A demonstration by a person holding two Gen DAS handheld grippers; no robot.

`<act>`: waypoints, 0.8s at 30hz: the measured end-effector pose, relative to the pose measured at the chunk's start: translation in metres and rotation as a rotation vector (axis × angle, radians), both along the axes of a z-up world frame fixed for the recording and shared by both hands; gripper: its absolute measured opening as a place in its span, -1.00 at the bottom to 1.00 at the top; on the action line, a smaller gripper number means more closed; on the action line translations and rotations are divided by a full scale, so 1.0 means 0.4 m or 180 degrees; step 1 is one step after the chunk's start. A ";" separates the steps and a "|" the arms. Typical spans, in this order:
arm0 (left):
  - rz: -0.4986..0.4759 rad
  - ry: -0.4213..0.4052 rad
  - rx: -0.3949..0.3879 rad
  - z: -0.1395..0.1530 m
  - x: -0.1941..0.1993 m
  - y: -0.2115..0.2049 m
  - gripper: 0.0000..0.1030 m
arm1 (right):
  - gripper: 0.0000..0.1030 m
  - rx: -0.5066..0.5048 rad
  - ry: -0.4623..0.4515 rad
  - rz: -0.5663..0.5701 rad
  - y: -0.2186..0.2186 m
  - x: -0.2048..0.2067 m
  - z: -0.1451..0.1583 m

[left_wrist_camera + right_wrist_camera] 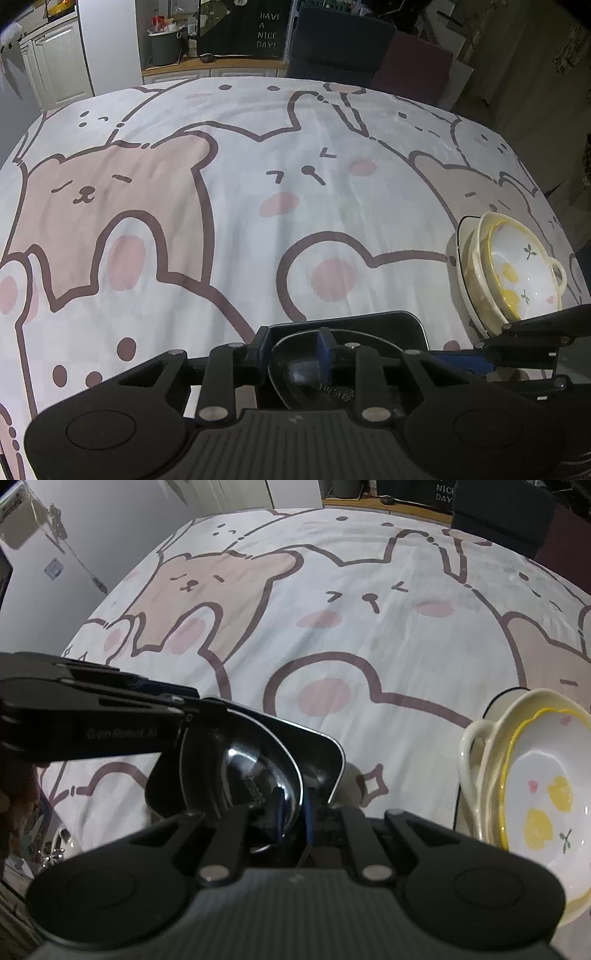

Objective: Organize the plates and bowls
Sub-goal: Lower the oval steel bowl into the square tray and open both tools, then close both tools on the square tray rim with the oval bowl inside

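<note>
The black bowl (236,771) sits in a black square plate (321,760), each tool clamped on its rim; beside them, a chick-printed bowl (517,269) nests in cream dishes (460,266) on the tabletop (221,206).

Black bowl (314,369) near half hidden behind left gripper (327,354); base lettering too blurred to read. Black tray (325,760) under that bowl mostly covered. Right of bowl, stacked plates (546,794) cut off by frame edge.

Glossy black bowl (240,771) on a black plate (325,753); white bowl (546,794) has yellow rim, yellow blobs.
</note>
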State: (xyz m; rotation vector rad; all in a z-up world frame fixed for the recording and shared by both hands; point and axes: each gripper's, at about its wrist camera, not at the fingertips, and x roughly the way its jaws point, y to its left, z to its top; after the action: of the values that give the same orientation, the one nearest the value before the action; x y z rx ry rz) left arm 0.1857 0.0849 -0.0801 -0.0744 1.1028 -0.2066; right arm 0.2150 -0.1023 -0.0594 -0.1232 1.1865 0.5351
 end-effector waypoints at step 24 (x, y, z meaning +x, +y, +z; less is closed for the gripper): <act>0.0032 -0.0220 -0.0064 0.038 -0.090 0.086 0.98 | 0.96 0.0532 -0.0128 -0.0610 -0.170 -0.034 0.058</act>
State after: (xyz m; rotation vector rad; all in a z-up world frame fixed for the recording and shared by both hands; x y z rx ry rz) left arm 0.1498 0.1195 -0.0650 -0.0900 1.0314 -0.2097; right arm 0.2016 -0.1701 -0.0362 0.1211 1.0963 0.4584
